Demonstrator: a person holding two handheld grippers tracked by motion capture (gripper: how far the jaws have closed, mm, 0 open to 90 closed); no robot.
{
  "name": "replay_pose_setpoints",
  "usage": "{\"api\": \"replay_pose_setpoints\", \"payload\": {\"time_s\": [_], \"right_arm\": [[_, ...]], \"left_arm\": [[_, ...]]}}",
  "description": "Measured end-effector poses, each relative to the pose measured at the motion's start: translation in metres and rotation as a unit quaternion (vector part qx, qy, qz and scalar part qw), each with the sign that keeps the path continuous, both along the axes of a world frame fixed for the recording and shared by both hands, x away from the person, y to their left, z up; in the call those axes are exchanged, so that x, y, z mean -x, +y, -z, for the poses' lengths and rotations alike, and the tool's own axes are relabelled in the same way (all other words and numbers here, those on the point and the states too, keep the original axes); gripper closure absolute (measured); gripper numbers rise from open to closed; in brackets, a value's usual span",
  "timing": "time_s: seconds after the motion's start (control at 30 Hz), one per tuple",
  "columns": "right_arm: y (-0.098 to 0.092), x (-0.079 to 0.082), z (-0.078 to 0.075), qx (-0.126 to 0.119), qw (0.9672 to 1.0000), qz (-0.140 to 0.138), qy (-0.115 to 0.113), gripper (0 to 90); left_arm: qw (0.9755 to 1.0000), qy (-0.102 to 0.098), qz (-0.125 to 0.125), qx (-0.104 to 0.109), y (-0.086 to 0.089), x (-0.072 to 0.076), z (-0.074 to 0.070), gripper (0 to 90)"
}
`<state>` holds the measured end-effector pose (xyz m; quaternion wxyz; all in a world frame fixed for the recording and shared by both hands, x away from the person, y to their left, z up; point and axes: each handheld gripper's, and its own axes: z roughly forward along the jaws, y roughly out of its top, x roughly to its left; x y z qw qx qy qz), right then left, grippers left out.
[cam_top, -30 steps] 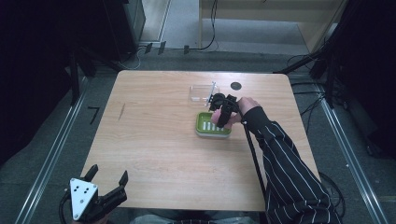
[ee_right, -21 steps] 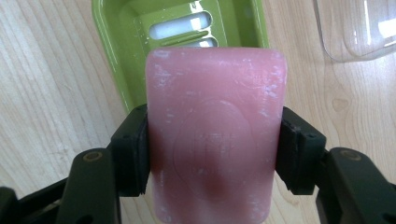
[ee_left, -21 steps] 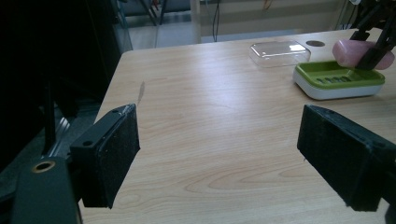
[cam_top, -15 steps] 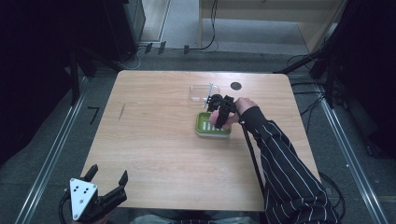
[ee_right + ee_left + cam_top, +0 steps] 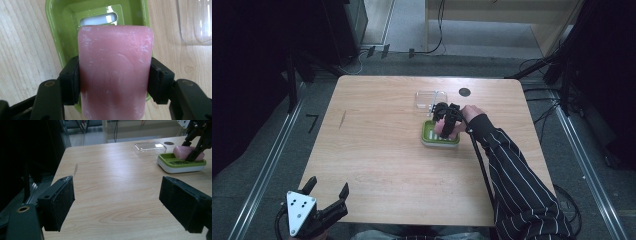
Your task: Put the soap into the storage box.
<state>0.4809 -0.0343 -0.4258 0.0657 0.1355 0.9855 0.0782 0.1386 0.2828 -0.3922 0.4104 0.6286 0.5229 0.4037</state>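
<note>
Over on the far right part of the table (image 5: 377, 150), a pink soap bar (image 5: 113, 72) is clamped by the right gripper (image 5: 446, 120), one black pad pressed on each long side of it. Seen through the right gripper view, the soap bar is held right above the green soap dish (image 5: 56, 37), and a white slotted insert can be spotted in the dish bottom just past the soap's far end. From the left gripper view the soap bar (image 5: 186, 153) looks to be sitting low in the dish (image 5: 181, 165), tilted a bit, though whether it's actually touching the dish floor can't be told for sure. A white base is seen under the dish's green top in that view.

Just beyond the dish, a clear plastic lid (image 5: 431, 99) is lying flat on the table, close to the dish but apart from it. A small dark round spot (image 5: 464, 92) is seen on the table surface a bit to the right of the lid.

Down at the near left corner, the left gripper (image 5: 328, 197) is held spread wide with nothing between the pads, hanging at the table edge, well apart from everything else. A striped sleeve (image 5: 517, 185) is seen on the right arm.
</note>
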Motion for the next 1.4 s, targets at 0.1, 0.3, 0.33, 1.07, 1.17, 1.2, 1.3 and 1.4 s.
{"api": "replay_pose_setpoints", "payload": {"time_s": [0.1, 0.3, 0.33, 1.07, 1.17, 1.2, 1.3, 1.4], "right_arm": [[0.001, -0.001, 0.003, -0.003, 1.0000, -0.006, 0.000, 38.9], [0.006, -0.001, 0.007, -0.004, 0.9998, -0.018, -0.006, 38.9], [0.006, -0.001, 0.008, -0.001, 0.9998, -0.018, -0.003, 38.9], [0.006, -0.001, 0.021, 0.010, 0.9991, -0.039, -0.010, 38.8], [0.006, -0.001, 0.021, 0.008, 0.9991, -0.039, -0.012, 38.8], [0.006, -0.001, 0.021, 0.008, 0.9992, -0.036, -0.012, 38.8], [0.006, -0.001, 0.021, 0.007, 0.9994, -0.033, -0.010, 38.8], [0.005, -0.001, 0.021, 0.006, 0.9995, -0.029, -0.009, 38.6]], "left_arm": [[1.0000, 0.000, 0.001, -0.001, 0.000, 0.000, 0.000, 13.4], [1.0000, -0.001, -0.001, 0.000, 0.000, 0.000, 0.000, 13.4], [1.0000, -0.001, -0.002, 0.001, 0.000, 0.000, 0.000, 13.4], [1.0000, -0.002, 0.000, -0.001, 0.000, 0.000, 0.000, 13.4], [1.0000, 0.000, 0.001, -0.002, 0.000, 0.000, 0.000, 13.4], [1.0000, -0.001, 0.002, -0.002, 0.000, 0.000, 0.000, 13.4], [1.0000, -0.001, 0.001, 0.000, 0.000, 0.000, 0.000, 13.4], [1.0000, 0.000, 0.002, -0.001, 0.000, 0.000, 0.000, 13.4]]}}
